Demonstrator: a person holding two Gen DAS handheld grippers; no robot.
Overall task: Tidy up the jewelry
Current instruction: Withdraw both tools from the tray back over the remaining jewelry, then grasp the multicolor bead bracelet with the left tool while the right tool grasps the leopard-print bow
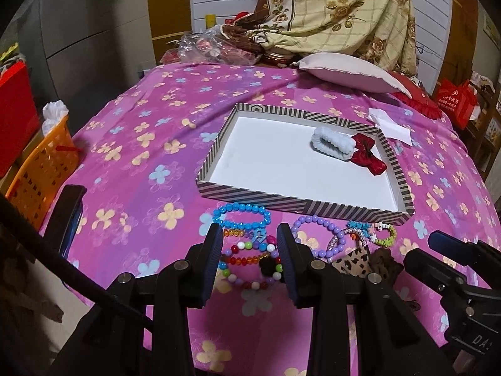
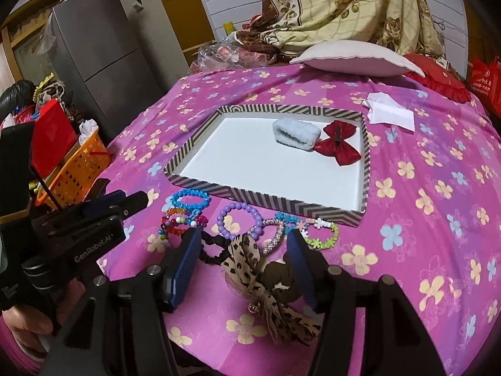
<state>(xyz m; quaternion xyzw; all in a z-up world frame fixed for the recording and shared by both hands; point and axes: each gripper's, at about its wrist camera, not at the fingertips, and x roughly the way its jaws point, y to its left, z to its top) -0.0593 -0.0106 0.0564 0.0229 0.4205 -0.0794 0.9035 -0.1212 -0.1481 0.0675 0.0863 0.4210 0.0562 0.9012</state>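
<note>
A striped tray (image 1: 283, 203) (image 2: 266, 199) with a white floor lies on the pink bed; in it are a light-blue scrunchie (image 1: 333, 142) (image 2: 296, 134) and a red bow (image 1: 368, 153) (image 2: 338, 144). In front of it lie a blue bead bracelet (image 1: 241, 216) (image 2: 190, 200), multicoloured bead bracelets (image 1: 250, 261) (image 2: 180, 224), a purple bead bracelet (image 1: 316, 235) (image 2: 239, 221), a green flower bracelet (image 1: 383, 235) (image 2: 322, 235) and a leopard-print bow (image 2: 250, 266). My left gripper (image 1: 249, 235) is open, its fingers either side of the multicoloured bracelets. My right gripper (image 2: 244, 238) is open over the leopard bow.
A white pillow (image 1: 350, 72) and a folded white paper (image 1: 389, 125) lie beyond the tray. An orange basket (image 1: 43, 169) stands off the bed's left edge, with a grey fridge (image 2: 103, 59) behind it. Clutter and a floral blanket (image 1: 328, 9) sit at the head of the bed.
</note>
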